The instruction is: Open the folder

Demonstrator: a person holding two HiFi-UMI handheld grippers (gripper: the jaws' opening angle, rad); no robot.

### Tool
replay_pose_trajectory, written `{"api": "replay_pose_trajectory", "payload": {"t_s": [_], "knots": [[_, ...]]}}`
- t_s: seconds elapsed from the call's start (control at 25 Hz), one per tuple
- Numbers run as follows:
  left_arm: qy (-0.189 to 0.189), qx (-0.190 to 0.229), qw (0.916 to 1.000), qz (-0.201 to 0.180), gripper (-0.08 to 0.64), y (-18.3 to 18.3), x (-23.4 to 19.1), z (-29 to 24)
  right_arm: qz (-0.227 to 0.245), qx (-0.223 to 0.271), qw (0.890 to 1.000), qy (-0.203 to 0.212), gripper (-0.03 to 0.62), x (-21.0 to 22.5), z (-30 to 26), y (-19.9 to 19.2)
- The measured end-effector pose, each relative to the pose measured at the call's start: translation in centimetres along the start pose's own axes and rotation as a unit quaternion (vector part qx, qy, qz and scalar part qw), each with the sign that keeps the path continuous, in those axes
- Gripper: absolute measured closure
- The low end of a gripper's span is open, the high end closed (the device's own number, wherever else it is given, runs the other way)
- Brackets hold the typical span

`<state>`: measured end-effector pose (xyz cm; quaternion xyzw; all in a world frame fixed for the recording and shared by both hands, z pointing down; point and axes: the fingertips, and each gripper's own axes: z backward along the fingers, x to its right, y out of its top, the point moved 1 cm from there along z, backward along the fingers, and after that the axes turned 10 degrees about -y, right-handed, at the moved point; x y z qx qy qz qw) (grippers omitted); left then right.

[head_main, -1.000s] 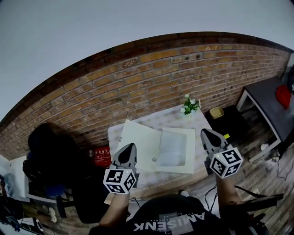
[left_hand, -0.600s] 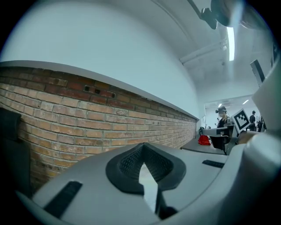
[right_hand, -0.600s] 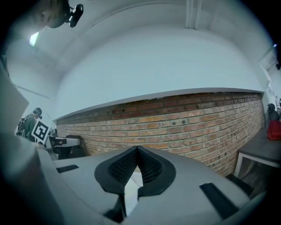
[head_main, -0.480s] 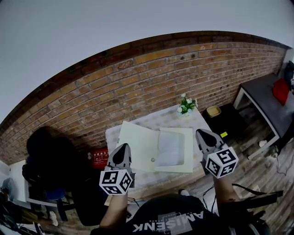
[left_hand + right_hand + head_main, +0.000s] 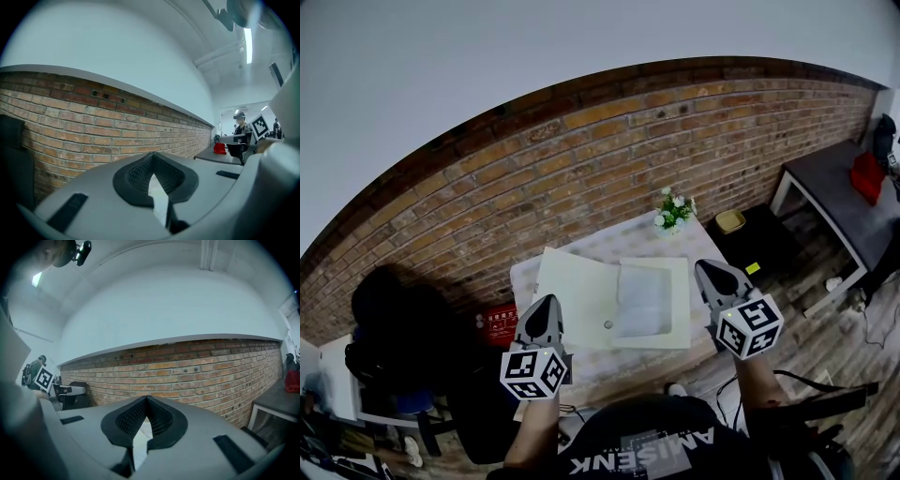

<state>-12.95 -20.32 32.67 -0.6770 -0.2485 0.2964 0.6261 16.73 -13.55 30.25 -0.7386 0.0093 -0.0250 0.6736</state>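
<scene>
A cream folder [image 5: 581, 291] lies open on the small table [image 5: 661, 234], its right half [image 5: 647, 302] holding a clear pocket. In the head view my left gripper [image 5: 548, 302] hovers over the table's left front corner, shut and empty. My right gripper [image 5: 703, 267] is held off the table's right edge, also shut with nothing in it. Both point level toward the brick wall. In the left gripper view the pads [image 5: 140, 173] meet at their tips; in the right gripper view the pads [image 5: 133, 418] do the same.
A small pot of white flowers [image 5: 672, 210] stands at the table's far right corner. Behind runs a brick wall [image 5: 581, 159]. A dark chair [image 5: 403, 328] stands at the left, a red box [image 5: 499, 322] on the floor beside it, and a grey bench [image 5: 834, 187] at the right.
The head view has drifted a little, so the table and both grippers sit slightly further left. Neither gripper has moved relative to the folder, and both stay shut.
</scene>
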Motion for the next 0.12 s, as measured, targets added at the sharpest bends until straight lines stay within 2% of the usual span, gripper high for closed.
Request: {"api": "replay_pose_trajectory", "payload": {"t_s": [0.12], "knots": [[0.001,0.001,1.0000,0.002,0.548,0.06,0.18,-0.05,0.003,0.001,1.000,0.001,0.551,0.07,-0.01,0.40]]}}
